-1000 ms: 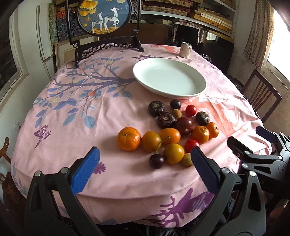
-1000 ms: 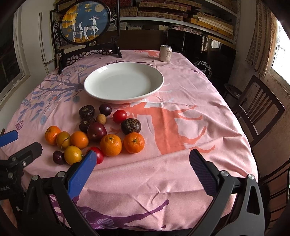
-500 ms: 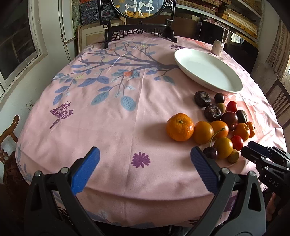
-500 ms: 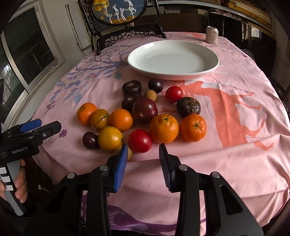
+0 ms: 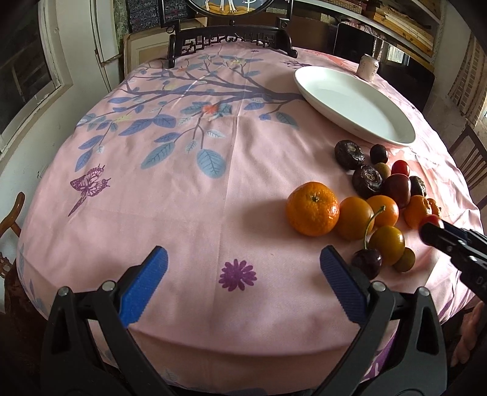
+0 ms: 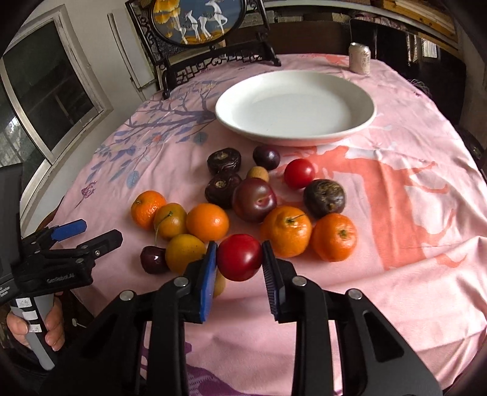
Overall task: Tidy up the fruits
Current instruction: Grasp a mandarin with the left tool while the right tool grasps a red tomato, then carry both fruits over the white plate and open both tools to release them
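Note:
A pile of several fruits lies on the pink tablecloth: oranges (image 6: 286,230), dark plums (image 6: 254,199), passion fruits, a cherry (image 6: 153,259) and yellow fruits. My right gripper (image 6: 239,262) is shut on a red tomato (image 6: 239,257) at the near edge of the pile; its blue pads touch both sides. A white plate (image 6: 295,106) sits empty behind the pile and shows in the left wrist view (image 5: 353,103). My left gripper (image 5: 243,271) is open and empty over bare cloth, left of a big orange (image 5: 313,208).
A drink can (image 6: 359,58) stands behind the plate. An ornate round screen on a dark stand (image 6: 197,21) is at the table's far edge. A wooden chair (image 5: 470,158) stands to the right. The cloth (image 5: 182,182) drops off at the near edge.
My right gripper moved forward and closed on the red tomato. My left gripper shifted slightly closer to the table and stayed open.

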`<state>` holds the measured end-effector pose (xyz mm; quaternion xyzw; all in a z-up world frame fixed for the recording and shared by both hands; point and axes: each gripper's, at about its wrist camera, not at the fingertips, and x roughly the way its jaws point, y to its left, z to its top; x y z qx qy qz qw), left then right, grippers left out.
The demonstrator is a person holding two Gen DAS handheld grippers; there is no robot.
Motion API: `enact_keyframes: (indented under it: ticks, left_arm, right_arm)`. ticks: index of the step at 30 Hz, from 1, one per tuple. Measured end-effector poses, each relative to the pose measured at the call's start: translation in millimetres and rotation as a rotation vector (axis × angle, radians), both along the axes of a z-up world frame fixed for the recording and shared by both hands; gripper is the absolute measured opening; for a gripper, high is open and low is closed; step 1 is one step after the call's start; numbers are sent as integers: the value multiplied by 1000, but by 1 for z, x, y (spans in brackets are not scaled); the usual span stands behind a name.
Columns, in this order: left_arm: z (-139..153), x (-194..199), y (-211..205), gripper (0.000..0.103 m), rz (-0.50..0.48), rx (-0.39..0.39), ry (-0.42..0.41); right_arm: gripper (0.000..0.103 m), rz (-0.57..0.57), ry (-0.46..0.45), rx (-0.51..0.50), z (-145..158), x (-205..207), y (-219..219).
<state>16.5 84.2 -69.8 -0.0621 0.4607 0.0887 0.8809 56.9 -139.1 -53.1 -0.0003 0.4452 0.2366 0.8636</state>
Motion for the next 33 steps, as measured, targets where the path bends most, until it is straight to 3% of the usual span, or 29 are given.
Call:
enact_keyframes:
  ticks: [4,6,9,11,15,20,27,30,33]
  left_arm:
    - [-10,17,-6,101,-21,18,17]
    - [-19,25,-12,100,-79,-21,44]
    - [-23,34,-24,95,-115,18,31]
    - [-21,40,-26,87,-130,9,9]
    - [-17,52,-34,46,-181,-1,-20]
    - [-11,52,-33,45,-178,-38,-23]
    - [32,52,-30,45,-174,-5,-84]
    - [58,85,-35,45,-216,-26,-86]
    - [79,145,-47,46,-233,-30,-78]
  right_arm:
    - [30,-69,-20,-11,7,-6,-26]
    - [30,-82,0,1,4,-6,-33]
    - [30,-78,20,23,0,-7,-35]
    - [30,-70,23,30,0,-9,-34]
    - [30,-65,28,40,-1,-10,-33]
    - [30,-74,14,44,5,-9,-39]
    - [30,-56,-8,34,17,15,-43]
    - [30,-8,-61,4,36,44,-35]
    - [30,32,-138,-21,57,94,-23]
